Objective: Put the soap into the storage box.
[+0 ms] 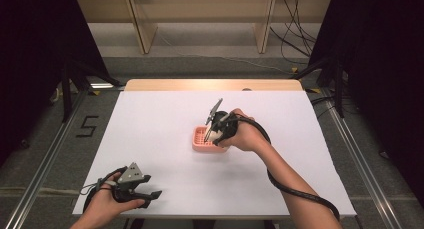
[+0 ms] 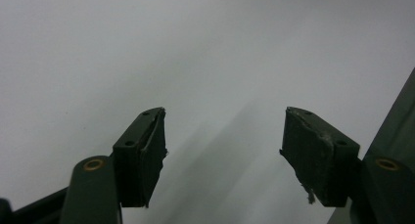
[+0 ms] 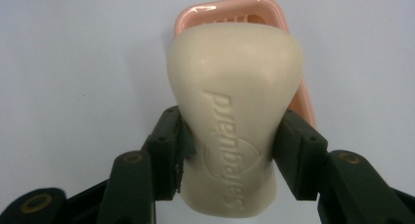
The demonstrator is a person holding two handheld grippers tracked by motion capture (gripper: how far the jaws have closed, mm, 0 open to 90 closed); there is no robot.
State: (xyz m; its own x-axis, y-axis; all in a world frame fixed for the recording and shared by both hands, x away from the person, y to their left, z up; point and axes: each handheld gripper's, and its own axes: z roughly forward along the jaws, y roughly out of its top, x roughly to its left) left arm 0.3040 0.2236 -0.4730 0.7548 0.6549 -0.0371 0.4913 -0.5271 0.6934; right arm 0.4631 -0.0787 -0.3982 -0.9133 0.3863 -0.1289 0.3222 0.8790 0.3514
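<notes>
A: High view, nearest first: left gripper [image 1: 150, 196] idle at the table [image 1: 150, 119] edge. Right gripper [image 1: 214, 134] over the pink dish [image 1: 200, 139], mid-table.

B: Left gripper view: jaws wide apart, nothing btwn them.

A: Right gripper view: jaws clamped on the soap [image 3: 230, 111], dish [image 3: 244, 6] just beyond.

B: So soap's picked up and at the dish; prob. lowering and release are left.

Soap bar [image 3: 232, 116] in right tongs [image 3: 230, 150] above soap dish [image 3: 259, 9], mid-table [image 1: 150, 139].
</notes>
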